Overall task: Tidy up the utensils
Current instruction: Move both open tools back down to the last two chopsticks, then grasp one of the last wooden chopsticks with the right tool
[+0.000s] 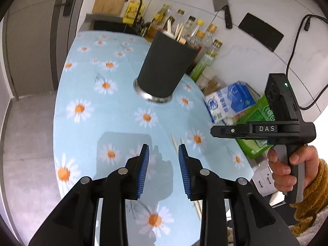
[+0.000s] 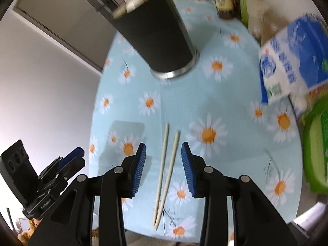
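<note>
A pair of pale chopsticks (image 2: 167,168) lies side by side on the daisy-print tablecloth (image 2: 225,106), between and below the open jaws of my right gripper (image 2: 164,160), which hovers above them. Their tips show in the left wrist view (image 1: 176,143). A black utensil holder (image 2: 155,34) with a steel base stands further back and holds several utensils; it also shows in the left wrist view (image 1: 167,67). My left gripper (image 1: 164,157) is open and empty above the cloth, left of the chopsticks. The right gripper's body (image 1: 283,119) shows at the right.
Bottles and jars (image 1: 194,32) line the back wall. A blue-white carton (image 2: 293,57) and a green package (image 2: 315,147) sit at the table's right edge. A cleaver (image 1: 222,4), wooden spatula and cutting board hang on the wall. The table's left edge drops to the floor.
</note>
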A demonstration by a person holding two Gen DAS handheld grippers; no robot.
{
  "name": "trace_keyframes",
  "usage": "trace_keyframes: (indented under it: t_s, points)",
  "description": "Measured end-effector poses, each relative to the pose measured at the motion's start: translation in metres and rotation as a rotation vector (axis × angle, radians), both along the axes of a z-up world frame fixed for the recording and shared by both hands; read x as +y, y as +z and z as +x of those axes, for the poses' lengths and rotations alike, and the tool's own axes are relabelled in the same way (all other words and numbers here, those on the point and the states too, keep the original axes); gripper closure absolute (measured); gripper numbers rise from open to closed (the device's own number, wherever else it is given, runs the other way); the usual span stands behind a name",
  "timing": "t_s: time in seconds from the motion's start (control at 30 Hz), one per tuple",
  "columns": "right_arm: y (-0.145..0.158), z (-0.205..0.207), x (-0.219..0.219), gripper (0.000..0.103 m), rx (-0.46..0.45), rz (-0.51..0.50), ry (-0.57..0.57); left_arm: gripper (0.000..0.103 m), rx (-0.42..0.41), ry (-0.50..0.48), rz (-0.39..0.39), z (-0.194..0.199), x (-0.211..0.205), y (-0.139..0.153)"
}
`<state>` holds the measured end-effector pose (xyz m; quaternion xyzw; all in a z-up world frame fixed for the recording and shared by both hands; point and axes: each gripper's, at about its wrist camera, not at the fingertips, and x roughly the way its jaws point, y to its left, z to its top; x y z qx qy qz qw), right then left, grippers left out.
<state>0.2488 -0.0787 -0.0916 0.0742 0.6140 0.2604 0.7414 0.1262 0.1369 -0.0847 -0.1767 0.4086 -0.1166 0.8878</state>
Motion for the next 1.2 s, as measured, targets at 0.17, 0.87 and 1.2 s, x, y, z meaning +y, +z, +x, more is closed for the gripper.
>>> trace_keyframes:
  t_s: [0.17, 0.87, 1.2]
  points:
    - [-0.032, -0.002, 0.013, 0.066, 0.163, -0.074, -0.011, 0.075, 0.058, 0.006, -0.012, -0.015, 0.007, -0.017]
    - [-0.068, -0.005, 0.057, 0.089, 0.263, -0.376, -0.047, 0.075, 0.176, -0.035, -0.084, -0.041, 0.035, -0.046]
    - [-0.074, -0.009, 0.088, 0.097, 0.236, -0.461, -0.035, 0.075, 0.189, -0.082, -0.063, -0.03, 0.019, -0.045]
